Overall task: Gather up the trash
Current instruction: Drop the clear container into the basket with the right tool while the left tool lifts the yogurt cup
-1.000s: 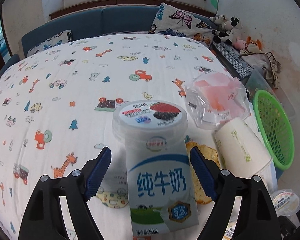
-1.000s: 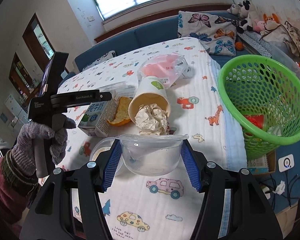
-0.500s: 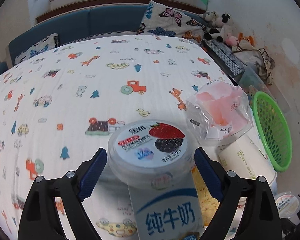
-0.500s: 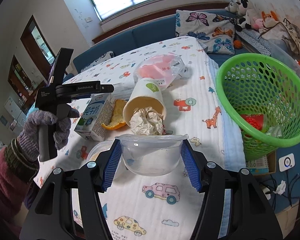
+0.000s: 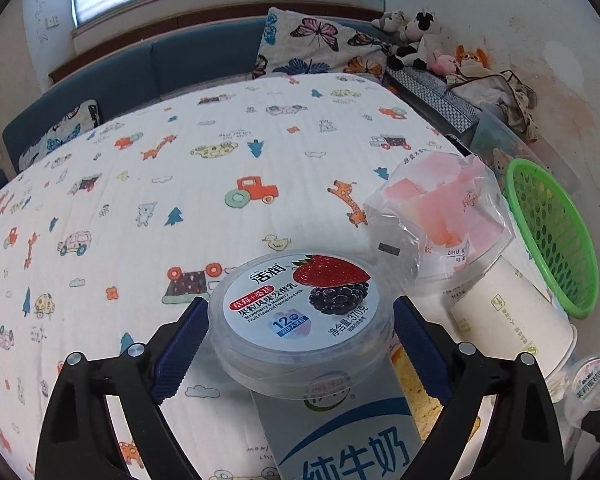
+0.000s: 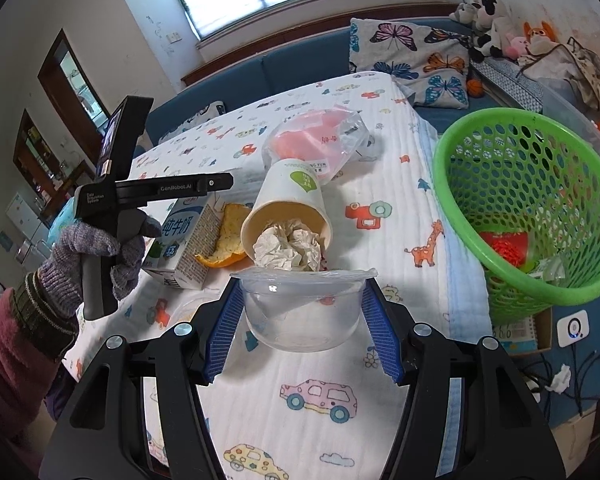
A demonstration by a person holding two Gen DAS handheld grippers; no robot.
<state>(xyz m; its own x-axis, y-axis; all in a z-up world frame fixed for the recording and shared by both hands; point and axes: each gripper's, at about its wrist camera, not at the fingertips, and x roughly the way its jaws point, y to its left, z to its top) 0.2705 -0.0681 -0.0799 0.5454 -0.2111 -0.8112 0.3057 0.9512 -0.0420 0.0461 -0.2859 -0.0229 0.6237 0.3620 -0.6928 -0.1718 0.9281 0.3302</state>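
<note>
Left claw [image 5: 300, 344], jaws wide, brackets a round clear yogurt tub [image 5: 300, 316] with a strawberry-and-blackberry lid, standing on a milk carton [image 5: 340, 432] on the worktop [image 5: 140, 200]. Right claw [image 6: 302, 326] grips a clear plastic bowl [image 6: 302, 308] near the green basket [image 6: 532, 208].

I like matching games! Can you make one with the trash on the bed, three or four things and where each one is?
Things:
1. crumpled tissue
2. clear bowl
3. orange peel
4. red trash

Places:
A. in the green basket
B. inside the paper cup
C. between the right claw fingers
D. between milk carton and cup

Pairs: 1-B, 2-C, 3-D, 4-A
</note>
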